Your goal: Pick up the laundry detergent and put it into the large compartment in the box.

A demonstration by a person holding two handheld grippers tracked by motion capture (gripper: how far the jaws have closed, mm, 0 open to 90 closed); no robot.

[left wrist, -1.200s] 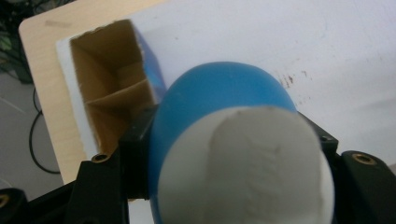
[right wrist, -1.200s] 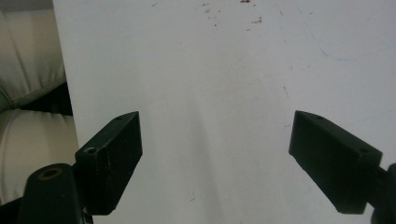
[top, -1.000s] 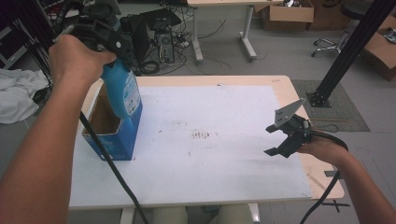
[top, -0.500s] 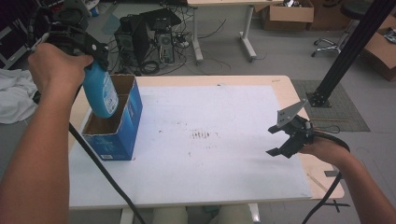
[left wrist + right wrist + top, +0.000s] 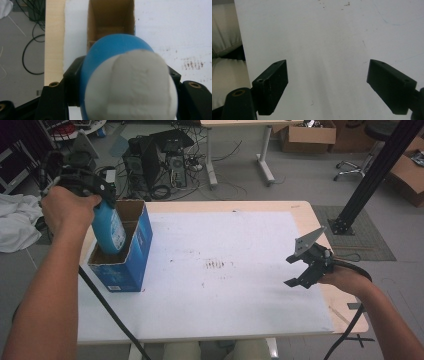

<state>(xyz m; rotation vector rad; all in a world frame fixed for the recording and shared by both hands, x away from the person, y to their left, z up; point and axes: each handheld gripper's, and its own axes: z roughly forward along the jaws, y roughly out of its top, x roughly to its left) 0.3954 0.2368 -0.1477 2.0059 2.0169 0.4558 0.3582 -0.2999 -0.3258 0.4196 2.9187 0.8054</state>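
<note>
Left gripper fingers clamped on blue plastic bottle with white cap, lower end inside open blue cardboard box. Right gripper fingers apart over white worktop.

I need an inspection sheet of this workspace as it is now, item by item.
Surface: white sheet on wooden table, small dark smudges.
Job's things: blue bottle, white cap, lower end inside open blue carton.
Clutter: nothing seen on the table.
Grippers: left claw shut on the bottle; right claw open, holding nothing.
Cables: one black cable trails from each claw.
Surroundings: computer tower, cardboard boxes, floor wires.
</note>
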